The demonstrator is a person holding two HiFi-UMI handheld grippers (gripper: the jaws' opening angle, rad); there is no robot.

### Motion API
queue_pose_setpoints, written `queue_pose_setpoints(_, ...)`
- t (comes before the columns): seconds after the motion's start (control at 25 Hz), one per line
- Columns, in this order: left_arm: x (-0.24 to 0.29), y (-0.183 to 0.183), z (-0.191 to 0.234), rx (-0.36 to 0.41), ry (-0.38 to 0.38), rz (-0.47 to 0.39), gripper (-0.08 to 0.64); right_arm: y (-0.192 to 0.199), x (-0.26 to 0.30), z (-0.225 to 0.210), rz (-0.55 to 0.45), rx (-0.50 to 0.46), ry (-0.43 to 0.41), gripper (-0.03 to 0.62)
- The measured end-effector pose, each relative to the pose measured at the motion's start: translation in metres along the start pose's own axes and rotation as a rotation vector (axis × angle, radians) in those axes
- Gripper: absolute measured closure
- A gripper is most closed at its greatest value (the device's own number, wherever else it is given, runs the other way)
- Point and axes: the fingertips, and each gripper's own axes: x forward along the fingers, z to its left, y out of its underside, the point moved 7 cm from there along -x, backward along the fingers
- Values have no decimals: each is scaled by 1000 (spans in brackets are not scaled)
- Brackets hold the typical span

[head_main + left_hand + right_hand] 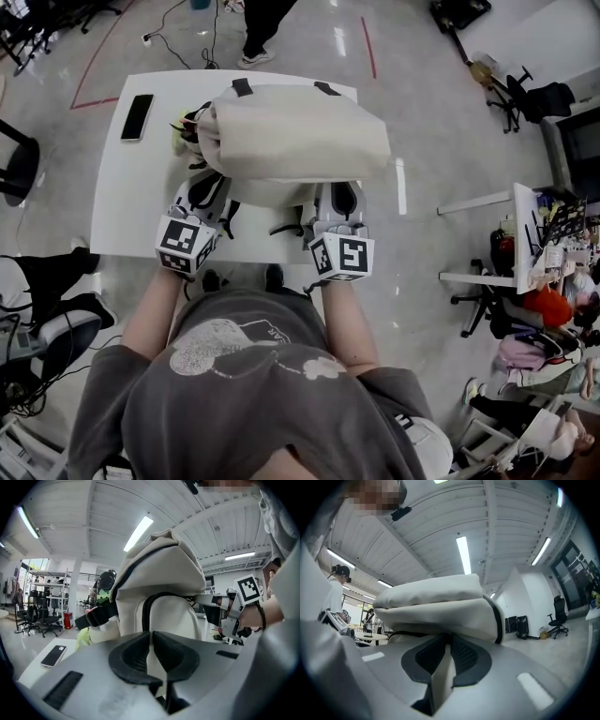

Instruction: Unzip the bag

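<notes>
Jaw tips of my left gripper (pixel 212 187) vanish under the near edge of the cream bag (pixel 295 131), which lies on the table (pixel 141 178) straight ahead, pinching its cloth; right gripper (pixel 336 202), level alongside, pinches likewise, both forearms stretched forward.

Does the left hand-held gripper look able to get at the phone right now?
Probably not yet: the left hand-held gripper is shut on the bag. Once it lets go, bare table leads to the phone.
</notes>
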Motion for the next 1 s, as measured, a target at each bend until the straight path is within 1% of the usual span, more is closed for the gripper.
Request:
queue_pose_setpoints(0.08, -1, -1, -1, -10, -15, -1, 518, 2, -1, 0, 2, -1, -7, 557)
queue_pose_setpoints(0.2, -3, -2, -3, -19, -61, -11, 500, 5, -3, -2, 26, -1, -10, 546)
queue_pose_setpoints(0.28, -2, -3, -5, -11, -82, -21, 491, 9, -3, -6, 55, 6, -23, 520)
queue_pose_setpoints(0.4, -1, -3, -7, -13, -95, -28, 464, 14, -5, -10, 87, 9, -49, 461)
queue_pose_setpoints(0.52, 2, 0, -8, -15, -127, -29, 439, 19, -9, -11, 93, 17, -62, 440)
queue_pose_setpoints(0.64, 5, 4, -13, -25, -156, -26, 434, 22, -10, -10, 91, 9, -99, 439)
queue_pose_setpoints(0.76, 0, -1, -26, -15, -193, -19, 423, 22, -18, -13, 96, -7, -135, 440)
queue_pose_setpoints(0.84, -3, -6, -34, -13, -238, -28, 426, 26, -23, -21, 102, 11, -153, 452)
queue_pose_setpoints(1.0, -2, -13, -42, -37, -317, -57, 442, 38, -20, -37, 138, 51, -208, 469)
